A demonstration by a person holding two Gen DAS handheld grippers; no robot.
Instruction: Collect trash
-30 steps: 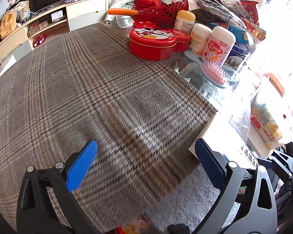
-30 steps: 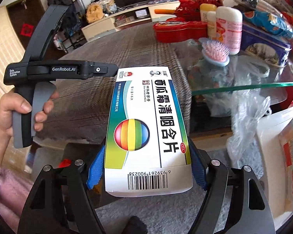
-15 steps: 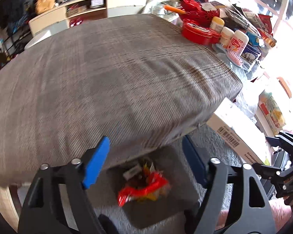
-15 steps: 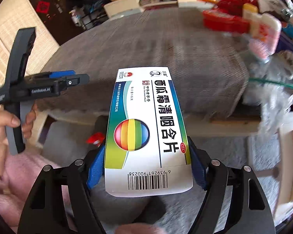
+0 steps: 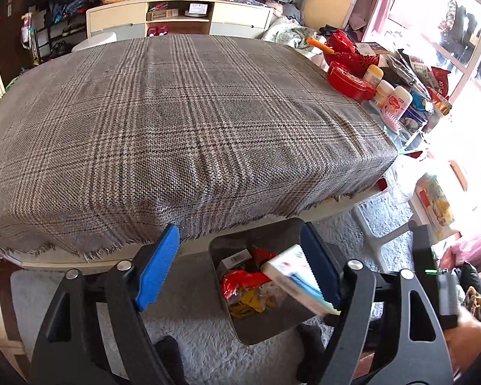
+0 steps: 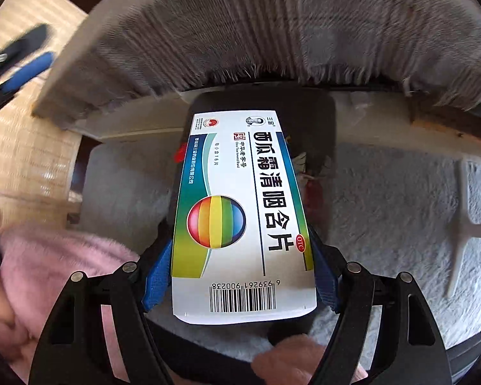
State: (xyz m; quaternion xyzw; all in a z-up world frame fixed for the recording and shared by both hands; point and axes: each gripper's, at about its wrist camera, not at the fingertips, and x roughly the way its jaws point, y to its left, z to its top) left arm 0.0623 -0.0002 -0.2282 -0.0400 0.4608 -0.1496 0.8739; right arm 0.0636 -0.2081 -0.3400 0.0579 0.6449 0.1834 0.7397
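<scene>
My right gripper [image 6: 240, 269] is shut on a white and blue medicine box [image 6: 237, 211] with a rainbow ball print, held over the dark trash bin [image 6: 317, 118] on the floor. In the left wrist view the same box [image 5: 295, 280] hangs tilted above the bin [image 5: 266, 324], which holds red and yellow wrappers [image 5: 250, 288]. My left gripper [image 5: 240, 263] is open and empty, above the floor in front of the table edge and just left of the bin.
A table with a grey plaid cloth [image 5: 176, 122] fills the view ahead. Red tins, bottles and packets [image 5: 378, 86] crowd its far right end. A white stool [image 5: 381, 227] stands right of the bin on a grey rug [image 5: 202, 346].
Both grippers have pulled back from the table and dropped toward the floor. The right gripper has carried the box over the bin. The left stays open.
</scene>
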